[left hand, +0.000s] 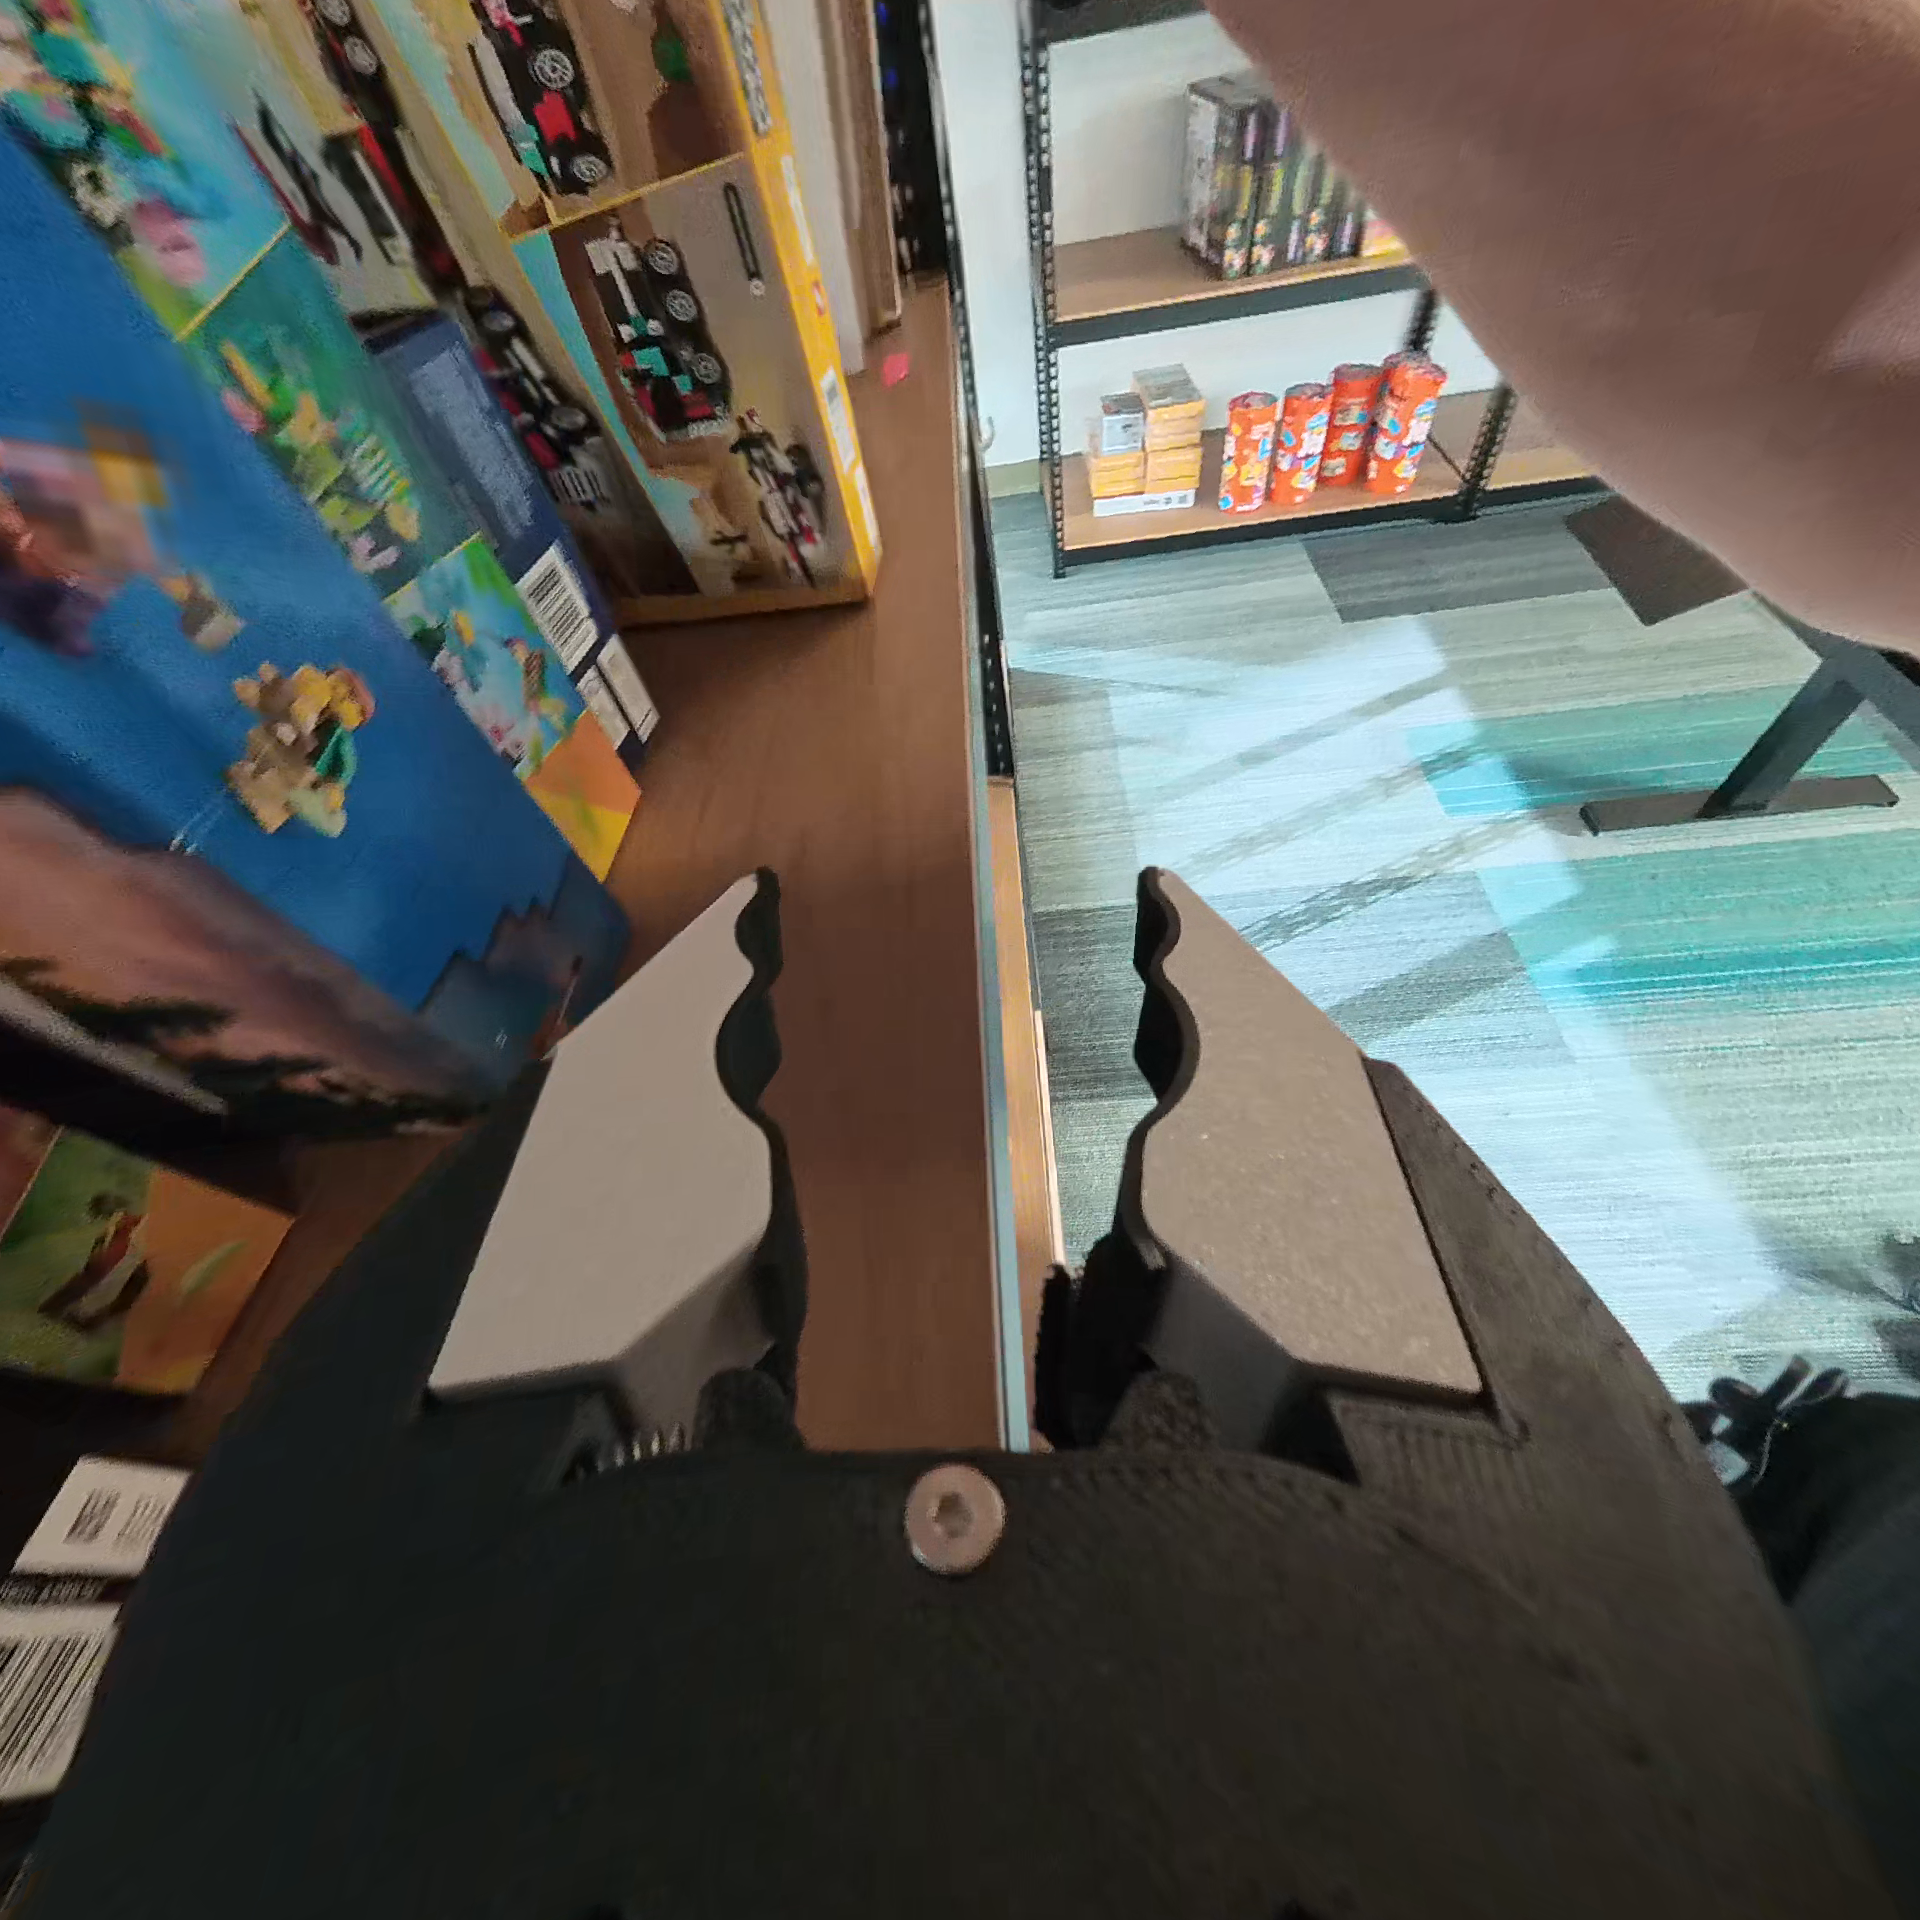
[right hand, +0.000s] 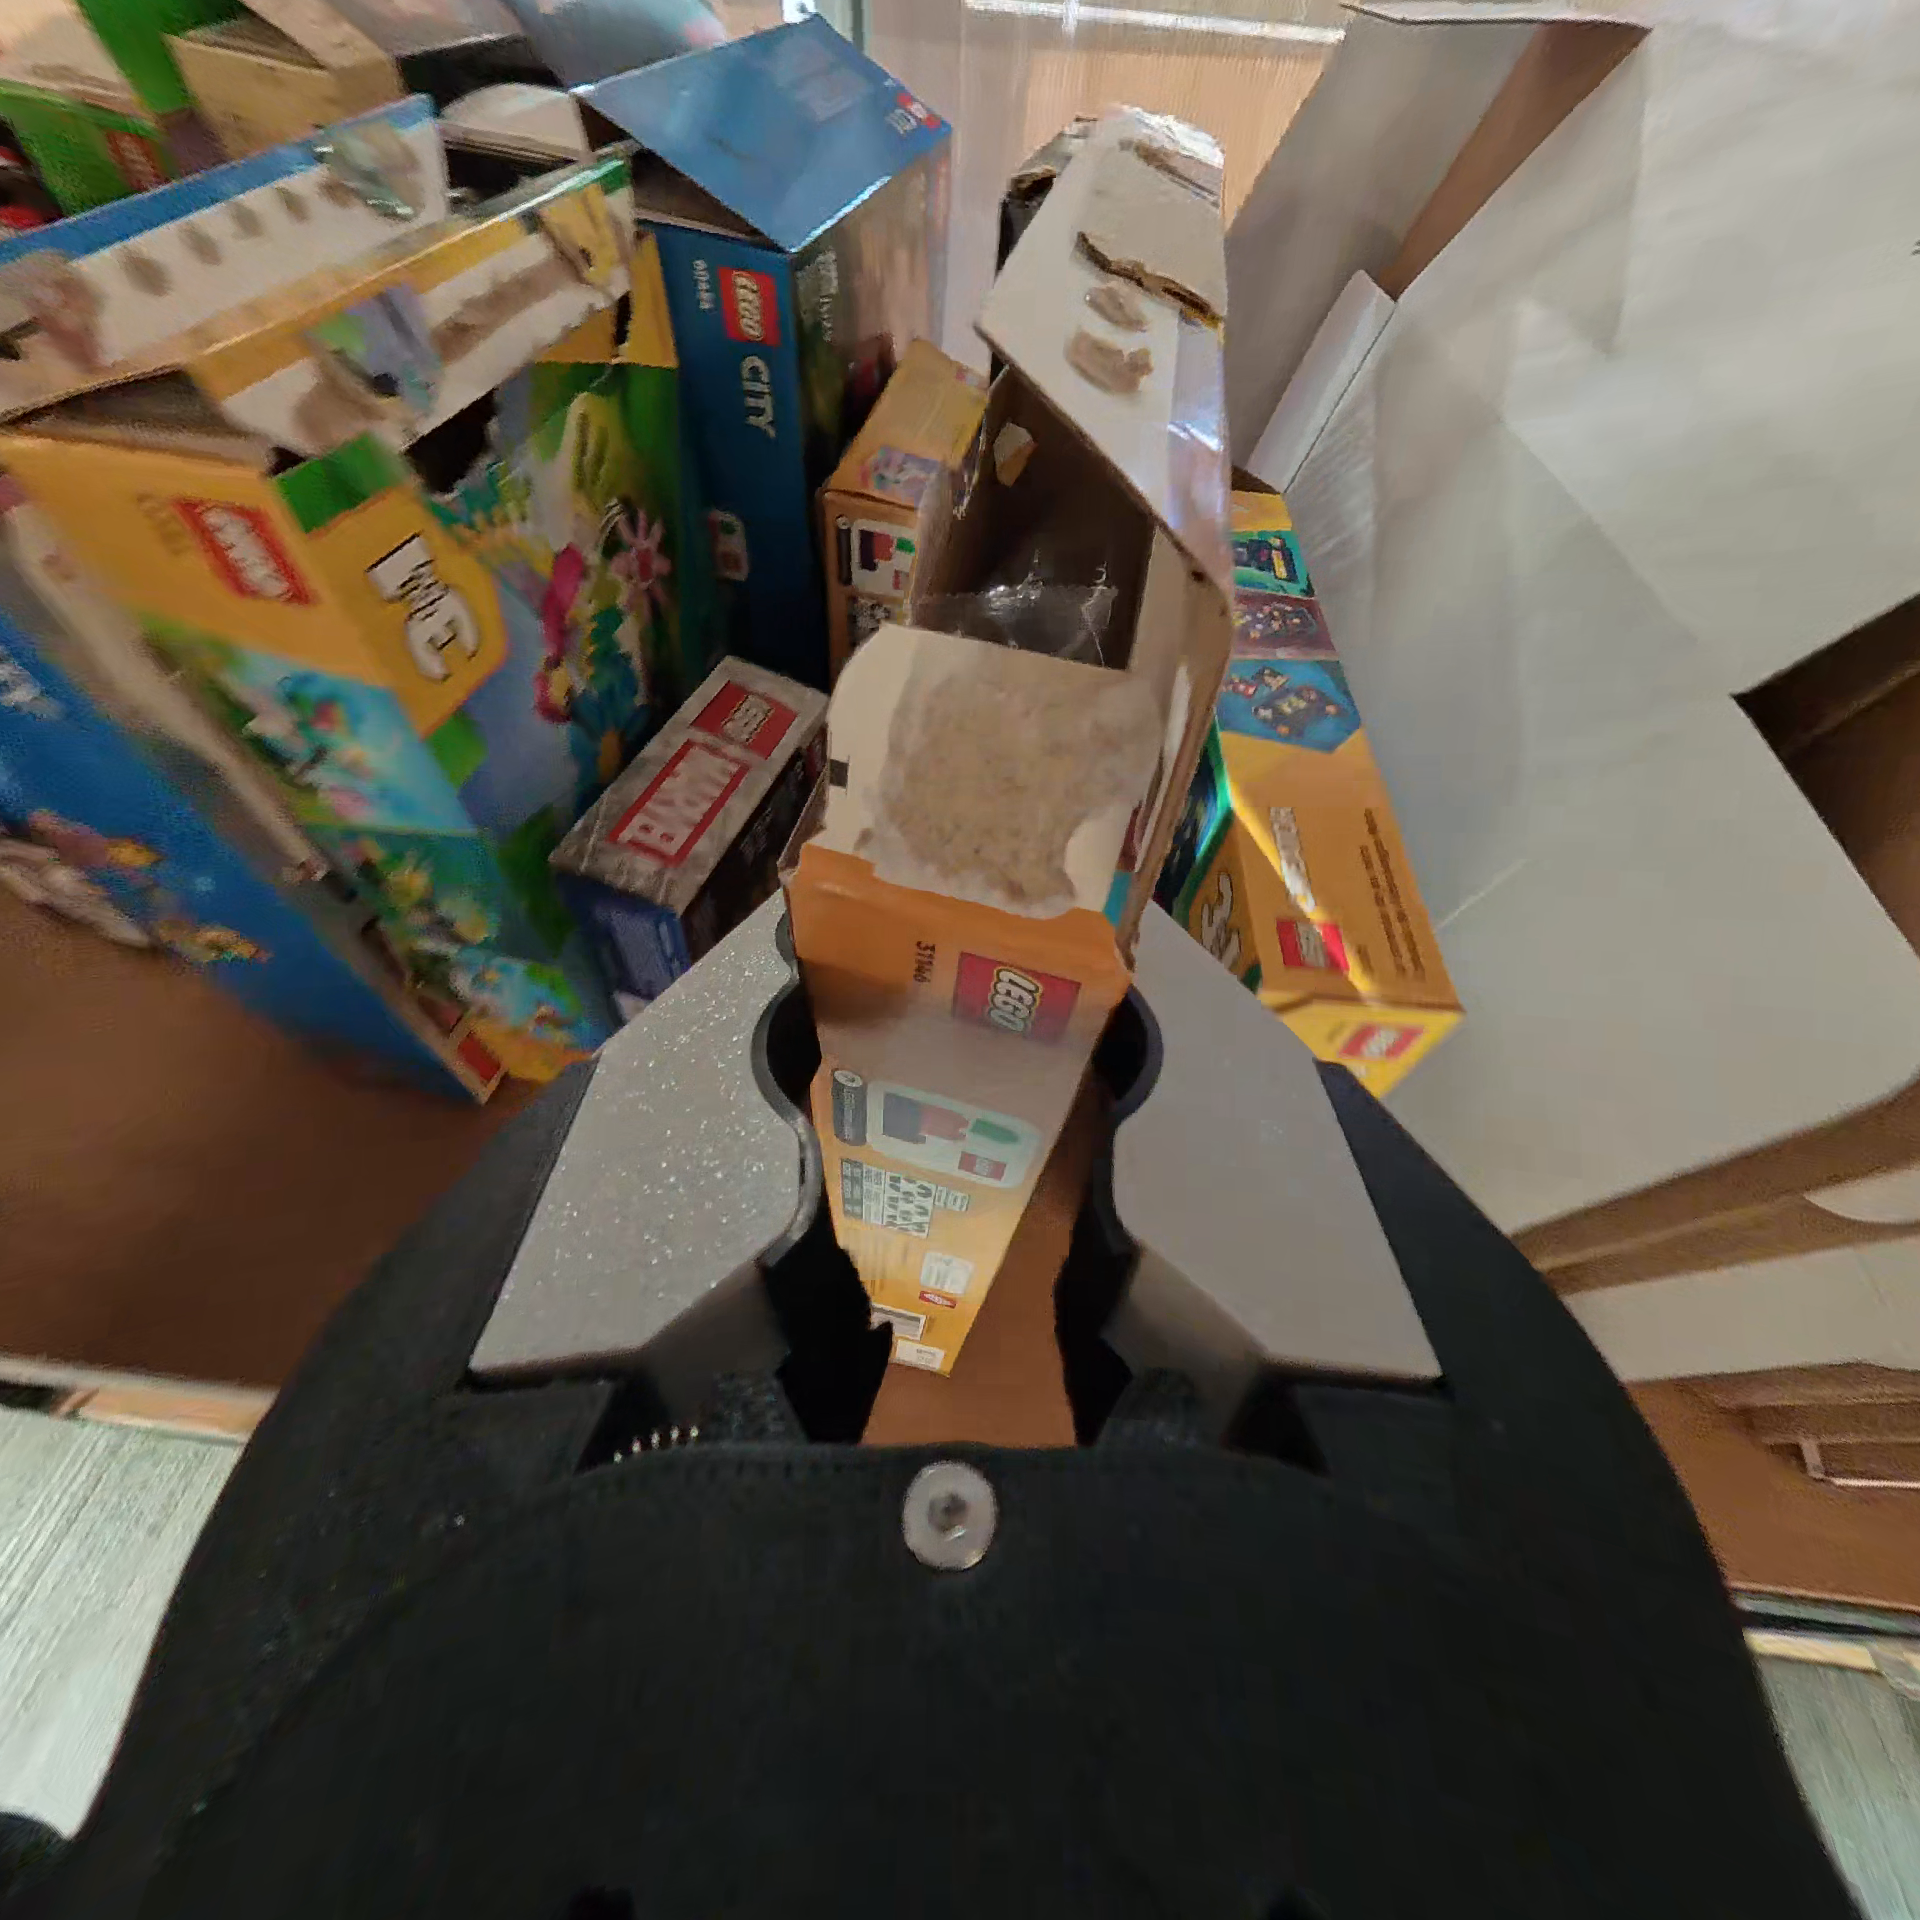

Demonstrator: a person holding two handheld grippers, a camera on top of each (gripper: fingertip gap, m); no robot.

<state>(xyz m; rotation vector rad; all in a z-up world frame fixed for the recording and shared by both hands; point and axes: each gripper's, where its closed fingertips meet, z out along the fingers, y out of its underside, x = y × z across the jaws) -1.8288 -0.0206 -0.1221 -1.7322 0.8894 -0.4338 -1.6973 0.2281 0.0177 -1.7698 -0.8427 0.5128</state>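
Right gripper has its jaws clamped on a small orange toy box, left gripper hangs with jaws wide and bare.

The box sits dead centre of the right wrist view, torn flap open at the top, above a pile of toy boxes at left. I'd keep the squeeze low on the solid end, since the ripped top looks flimsy. The left one points along the brown bench edge, with someone's hand at upper right.
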